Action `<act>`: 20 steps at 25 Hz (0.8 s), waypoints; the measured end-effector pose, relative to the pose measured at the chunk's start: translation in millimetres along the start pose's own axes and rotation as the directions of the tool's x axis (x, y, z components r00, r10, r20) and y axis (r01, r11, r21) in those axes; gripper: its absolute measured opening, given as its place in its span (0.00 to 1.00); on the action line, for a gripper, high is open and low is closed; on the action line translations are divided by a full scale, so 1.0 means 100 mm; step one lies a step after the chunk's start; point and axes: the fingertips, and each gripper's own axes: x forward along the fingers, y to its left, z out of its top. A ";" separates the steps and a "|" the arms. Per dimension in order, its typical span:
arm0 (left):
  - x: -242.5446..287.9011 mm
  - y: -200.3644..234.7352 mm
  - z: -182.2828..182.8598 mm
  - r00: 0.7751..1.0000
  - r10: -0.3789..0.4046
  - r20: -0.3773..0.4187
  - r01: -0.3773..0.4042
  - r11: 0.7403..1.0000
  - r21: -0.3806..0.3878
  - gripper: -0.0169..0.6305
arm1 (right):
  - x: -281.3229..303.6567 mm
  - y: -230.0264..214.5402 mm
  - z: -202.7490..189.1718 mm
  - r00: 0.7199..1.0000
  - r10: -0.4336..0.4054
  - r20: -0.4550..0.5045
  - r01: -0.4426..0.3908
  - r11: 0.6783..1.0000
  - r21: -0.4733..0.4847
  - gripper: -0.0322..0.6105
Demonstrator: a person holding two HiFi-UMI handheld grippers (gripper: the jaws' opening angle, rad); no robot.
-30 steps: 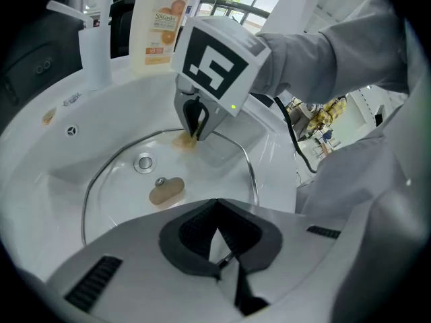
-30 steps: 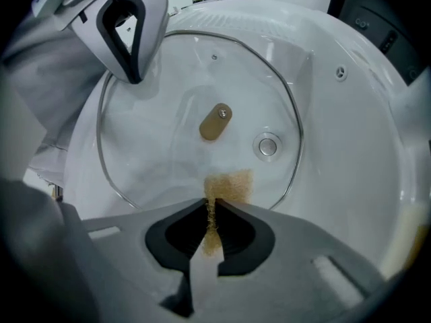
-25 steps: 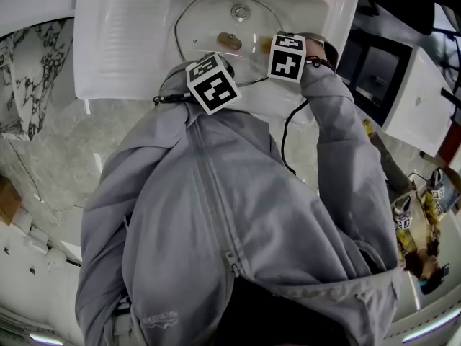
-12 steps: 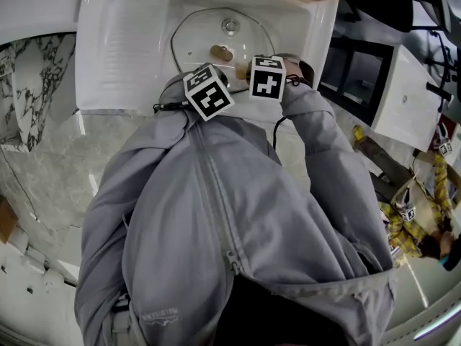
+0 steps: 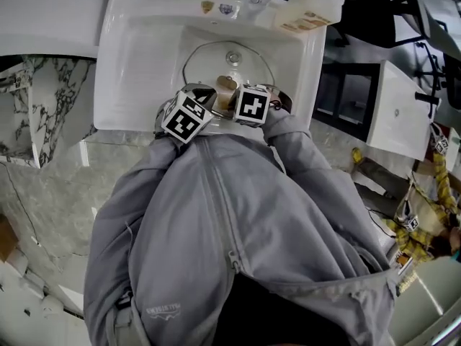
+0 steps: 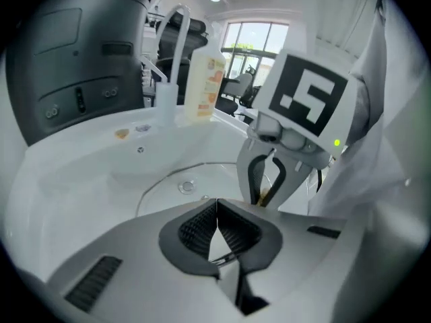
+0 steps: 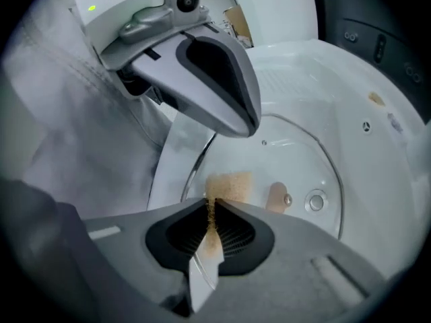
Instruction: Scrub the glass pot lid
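Jaws of the right gripper [image 7: 210, 210] are clamped on a thin tan sponge [image 7: 229, 186]. Its free edge sticks out past the tips toward the glass lid [image 7: 289, 153]. The lid lies flat in the basin, ahead of and below these jaws, with its knob [image 7: 315, 200] at the far side of the sponge and a brownish patch [image 7: 275, 196] between the two. I cannot tell whether the sponge touches the glass or hangs just above it. The lid is round, so no axis matters. What the scrub seems to turn on is pressing the sponge forward and down from the near rim toward that patch.

The left gripper [image 6: 217, 204] has its jaws pressed together at the tips. It sits just beside the right one, over the lid's near rim. A thin dark line shows in the gap behind its pads, and I cannot say whether any of the rim is caught there. Both hands are about equally near, but only the right carries the sponge.

Around the lid is a white sink [image 5: 137, 56] with a ribbed drainer to the left, a faucet [image 6: 172, 32] and a soap bottle [image 5: 310, 11] at the back. A marble-patterned surface [image 5: 50, 186] runs left of it, a dark glass-fronted unit [image 5: 346, 96] stands to the right, and the person's grey jacket [image 5: 230, 229] fills the foreground.
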 end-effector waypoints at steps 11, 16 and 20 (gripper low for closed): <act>-0.46 0.26 0.61 0.933 0.040 0.358 -0.028 0.999 -0.040 0.04 | -0.53 -0.32 0.47 0.743 -0.360 0.564 0.115 0.899 0.422 0.10; -0.63 0.22 1.00 0.848 0.060 0.527 -0.070 0.998 -0.002 0.04 | -1.42 -0.42 0.27 0.368 -0.736 0.568 0.376 0.677 0.633 0.10; -0.77 0.12 1.28 0.787 0.071 0.613 -0.108 0.994 0.023 0.04 | -2.00 -0.31 0.06 0.124 -0.864 0.489 0.491 0.481 0.726 0.10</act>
